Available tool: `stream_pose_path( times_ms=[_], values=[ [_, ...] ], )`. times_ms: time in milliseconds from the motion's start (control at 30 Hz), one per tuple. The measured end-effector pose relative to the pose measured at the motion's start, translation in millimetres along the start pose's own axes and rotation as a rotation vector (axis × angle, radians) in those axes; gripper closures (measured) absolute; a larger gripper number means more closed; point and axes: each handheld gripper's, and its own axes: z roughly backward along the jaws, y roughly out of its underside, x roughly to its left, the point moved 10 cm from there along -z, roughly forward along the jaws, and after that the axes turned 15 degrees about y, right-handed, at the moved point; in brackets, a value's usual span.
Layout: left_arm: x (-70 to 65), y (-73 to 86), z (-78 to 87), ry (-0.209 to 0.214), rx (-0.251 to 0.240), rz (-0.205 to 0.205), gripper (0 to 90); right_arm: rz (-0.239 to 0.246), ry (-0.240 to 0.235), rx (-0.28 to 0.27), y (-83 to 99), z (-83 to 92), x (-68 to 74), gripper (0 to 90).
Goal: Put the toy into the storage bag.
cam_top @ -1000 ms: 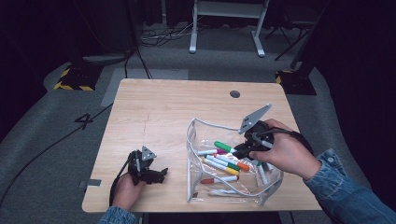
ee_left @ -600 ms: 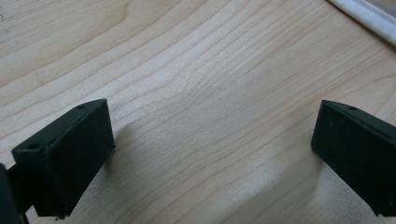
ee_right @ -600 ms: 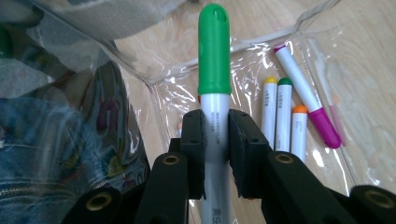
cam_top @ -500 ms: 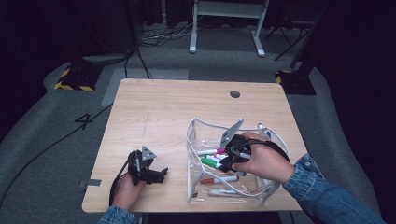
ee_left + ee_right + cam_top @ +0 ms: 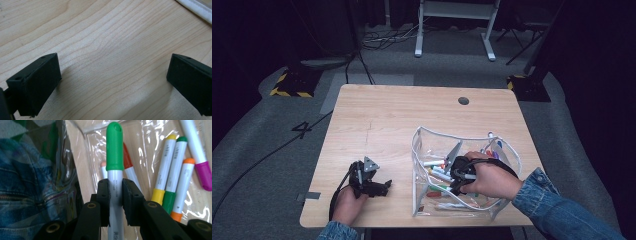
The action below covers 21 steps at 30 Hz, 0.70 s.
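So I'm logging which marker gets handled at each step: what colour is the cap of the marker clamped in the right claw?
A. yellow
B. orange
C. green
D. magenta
C: in the right gripper view the right claw is shut on a white marker with a green cap, held over the clear pouch; the yellow-, orange- and magenta-capped markers lie loose beside it.

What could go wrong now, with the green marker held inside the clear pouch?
1. The right gripper pinches the green marker on its smooth barrel, so it may slip or tilt.
2. The hand sits inside the clear pouch, whose soft wall may catch on the gripper and drag along.
3. The left gripper rests open on the table, apart from the pouch, so nothing steadies it.
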Motion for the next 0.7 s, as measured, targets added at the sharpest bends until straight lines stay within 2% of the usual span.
stream_pose_path(
  times_ms=[133,200,233,267,300,333,400,467,533,633,700],
  values=[
    [0.4,-0.2,0.2,-0.003,-0.001,-0.002,0.0,0.046,-0.025,0.034,3.6,-5.8,5.7,77.0],
    [0.3,-0.1,0.2,-0.003,0.000,-0.001,0.0,0.058,-0.024,0.031,3.1,-8.1,6.7,76.7],
    [0.2,-0.1,0.1,-0.002,0.000,-0.001,0.0,0.068,-0.032,0.028,3.1,-9.0,7.7,73.3],
    [0.2,-0.1,0.1,-0.002,0.000,-0.001,0.0,0.072,-0.042,0.032,3.7,-9.6,9.1,65.9],
    [0.1,-0.1,0.0,0.000,0.000,-0.001,0.0,0.067,-0.041,0.017,2.3,-10.1,9.5,57.6],
    [0.3,-0.1,0.1,-0.003,-0.001,-0.001,0.0,0.040,-0.040,-0.016,-1.5,-9.4,9.2,50.3],
    [0.0,0.0,0.0,0.000,0.000,0.000,0.0,-0.004,-0.035,-0.069,-8.1,-3.1,6.0,45.7],
    [0.0,-0.1,-0.1,0.000,-0.001,0.000,0.0,-0.022,0.000,-0.125,-14.6,7.5,-2.0,41.6],
    [0.2,-0.1,0.1,-0.002,0.000,-0.001,0.0,-0.070,0.023,-0.189,-21.0,24.2,-10.6,41.5],
    [0.4,-0.2,0.1,-0.003,-0.001,-0.002,0.0,-0.093,0.062,-0.243,-23.9,42.3,-20.3,41.7],
    [0.0,0.0,0.0,-0.001,0.000,0.000,0.0,-0.129,0.086,-0.278,-23.7,57.4,-28.1,43.5]
  ],
)
